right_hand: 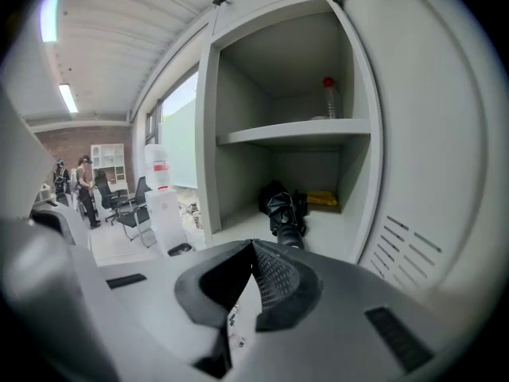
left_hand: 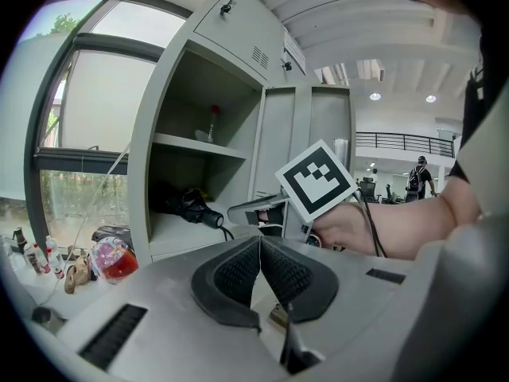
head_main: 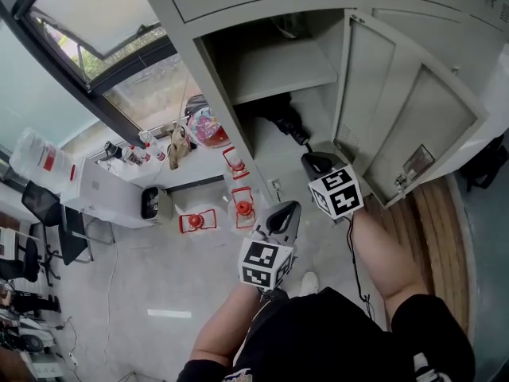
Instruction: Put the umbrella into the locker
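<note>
The umbrella (right_hand: 286, 209) lies inside the locker (right_hand: 238, 94), on its lower floor, so the job looks done! Left gripper (left_hand: 260, 241) jaws pressed together, empty; right gripper (right_hand: 253, 249) likewise, holding nothing. The door (head_main: 406, 126) hangs open.

— Where's the umbrella (right_hand: 286, 209)?
— In the locker (right_hand: 208, 134), in the lower compartment, under the shelf (right_hand: 294, 134). It's black, folded up, lying flat on the compartment floor.
— Which way round?
— Handle end toward the open front, the bundled cloth toward the back. The locker is pale grey metal, with its door (head_main: 413, 122) swung wide open.
</note>
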`<state>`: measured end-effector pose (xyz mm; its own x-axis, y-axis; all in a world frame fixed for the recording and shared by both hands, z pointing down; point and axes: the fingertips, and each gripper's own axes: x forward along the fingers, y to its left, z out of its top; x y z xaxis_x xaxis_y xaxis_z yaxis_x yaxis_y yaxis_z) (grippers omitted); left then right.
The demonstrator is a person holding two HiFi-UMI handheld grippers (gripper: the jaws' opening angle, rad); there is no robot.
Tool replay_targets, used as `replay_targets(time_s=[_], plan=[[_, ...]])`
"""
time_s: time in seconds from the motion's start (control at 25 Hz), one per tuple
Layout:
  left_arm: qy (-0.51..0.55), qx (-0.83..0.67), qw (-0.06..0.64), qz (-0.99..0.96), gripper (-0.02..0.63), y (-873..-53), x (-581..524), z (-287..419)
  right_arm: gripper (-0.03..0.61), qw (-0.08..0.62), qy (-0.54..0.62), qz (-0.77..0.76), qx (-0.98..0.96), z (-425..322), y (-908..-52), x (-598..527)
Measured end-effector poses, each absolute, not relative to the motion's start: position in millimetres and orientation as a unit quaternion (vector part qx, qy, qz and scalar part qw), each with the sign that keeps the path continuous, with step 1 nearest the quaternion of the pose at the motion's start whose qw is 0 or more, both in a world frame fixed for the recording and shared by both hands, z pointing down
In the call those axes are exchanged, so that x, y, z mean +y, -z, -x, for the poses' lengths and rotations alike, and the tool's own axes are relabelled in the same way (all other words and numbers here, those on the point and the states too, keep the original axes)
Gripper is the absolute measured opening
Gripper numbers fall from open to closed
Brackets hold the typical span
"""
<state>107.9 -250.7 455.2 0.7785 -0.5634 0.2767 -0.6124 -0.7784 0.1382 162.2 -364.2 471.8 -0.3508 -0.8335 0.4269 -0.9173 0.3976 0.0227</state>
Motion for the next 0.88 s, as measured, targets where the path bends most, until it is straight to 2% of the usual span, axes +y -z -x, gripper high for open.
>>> replay_targets(time_s=[0.88], plan=[[-0.091, -0.286, 0.112, -0.947, 0.017, -456.0, -179.2, 16.3, 0.054, 0.178, -0.115, -0.576, -0.789, -61.5, -467.6, -231.4]])
